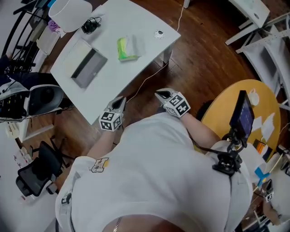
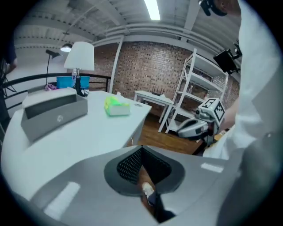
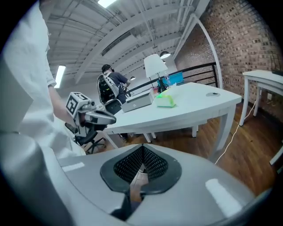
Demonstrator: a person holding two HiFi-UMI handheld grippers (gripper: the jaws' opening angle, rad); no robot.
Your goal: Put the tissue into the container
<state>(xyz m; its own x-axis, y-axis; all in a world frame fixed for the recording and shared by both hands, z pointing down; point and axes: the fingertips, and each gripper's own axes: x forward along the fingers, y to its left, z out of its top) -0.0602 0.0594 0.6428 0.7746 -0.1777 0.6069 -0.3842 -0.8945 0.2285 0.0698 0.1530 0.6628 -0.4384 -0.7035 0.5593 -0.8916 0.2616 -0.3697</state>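
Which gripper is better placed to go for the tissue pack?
Probably the left gripper: it sits by the table edge, with tissue pack and gray container ahead. The right gripper hangs over floor. Both shut, empty.

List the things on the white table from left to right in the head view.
grey container → green tissue pack → small round object. The lamp overlaps the container sideways, so it is left out.

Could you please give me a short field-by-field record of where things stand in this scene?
tissue: green pack on table, apart from container
container: grey, on table, left of tissue in head view
left tongs: shut, empty, short of table
right tongs: shut, empty, short of table
task: not begun
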